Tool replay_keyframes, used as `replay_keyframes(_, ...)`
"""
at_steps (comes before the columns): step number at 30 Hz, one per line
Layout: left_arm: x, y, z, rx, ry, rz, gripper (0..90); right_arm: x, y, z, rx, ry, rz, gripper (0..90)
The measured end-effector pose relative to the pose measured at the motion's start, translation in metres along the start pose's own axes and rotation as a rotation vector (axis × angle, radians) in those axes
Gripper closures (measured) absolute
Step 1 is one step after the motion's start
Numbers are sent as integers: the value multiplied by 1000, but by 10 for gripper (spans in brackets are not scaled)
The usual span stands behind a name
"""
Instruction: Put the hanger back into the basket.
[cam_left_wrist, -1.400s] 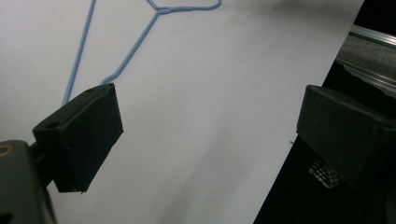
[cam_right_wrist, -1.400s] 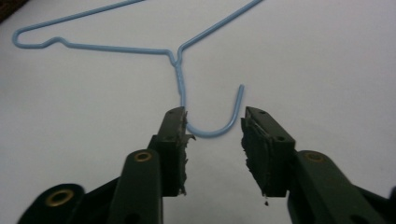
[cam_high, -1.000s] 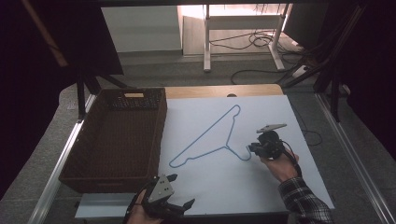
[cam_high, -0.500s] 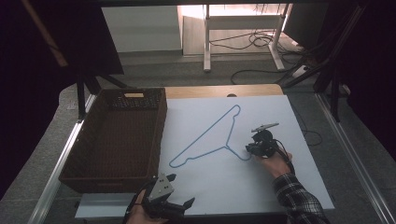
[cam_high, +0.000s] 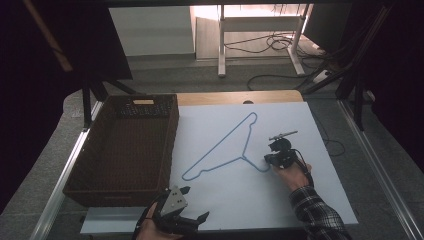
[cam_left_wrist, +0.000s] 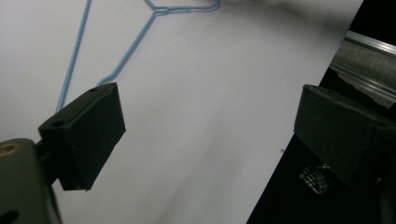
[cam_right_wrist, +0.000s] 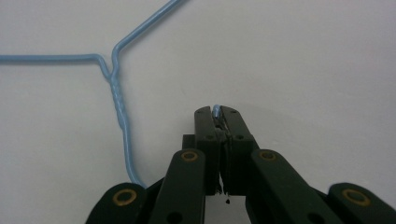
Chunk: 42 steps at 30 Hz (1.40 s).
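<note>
A light blue wire hanger (cam_high: 220, 150) lies flat on the white sheet (cam_high: 310, 200), its hook end curling toward the right hand. My right gripper (cam_high: 267, 161) is shut on the hook's tip; in the right gripper view the blue wire end (cam_right_wrist: 216, 111) pokes out between the closed jaws (cam_right_wrist: 217, 122), and the twisted neck (cam_right_wrist: 116, 100) runs up on the left. My left gripper (cam_high: 192, 209) rests at the sheet's near edge, open, with nothing between its fingers (cam_left_wrist: 88, 130). The hanger's shoulder (cam_left_wrist: 116, 70) shows beyond them.
A dark brown wicker basket (cam_high: 80, 170) stands to the left of the sheet. Metal rails (cam_high: 380, 175) run along both sides of the table. Cables and a white stand's legs (cam_high: 260, 30) lie on the floor beyond the far edge.
My right gripper has slid slightly left and down to the hanger's hook and shut on its tip. The left gripper has stayed put.
</note>
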<state>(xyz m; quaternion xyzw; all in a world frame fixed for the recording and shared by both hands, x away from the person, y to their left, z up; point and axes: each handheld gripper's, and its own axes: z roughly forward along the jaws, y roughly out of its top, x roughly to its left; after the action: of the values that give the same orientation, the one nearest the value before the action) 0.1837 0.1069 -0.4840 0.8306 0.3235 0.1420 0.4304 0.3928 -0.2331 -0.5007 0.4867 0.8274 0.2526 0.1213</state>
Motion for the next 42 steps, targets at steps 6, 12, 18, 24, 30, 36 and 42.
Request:
replay_keyframes(6,-1,3,4,29,49,35,151,2,7,-12,-15,2,3,868)
replay_keyframes(12,2,11,10,33,87,65,182,5,11,-16,-8,-1,-7,868)
replay_keyframes(18,7,19,19,31,93,59,191,7,15,-20,-9,0,-3,870)
replay_keyframes(24,9,25,28,53,100,75,200,7,18,-23,-13,4,4,870)
replay_keyframes(30,9,32,38,61,103,104,215,8,22,-27,-19,6,-1,871)
replay_keyframes(36,12,38,45,52,104,107,221,10,26,-32,-25,6,-6,872)
replay_keyframes(42,17,41,52,69,112,111,232,12,31,-36,-30,6,-15,872)
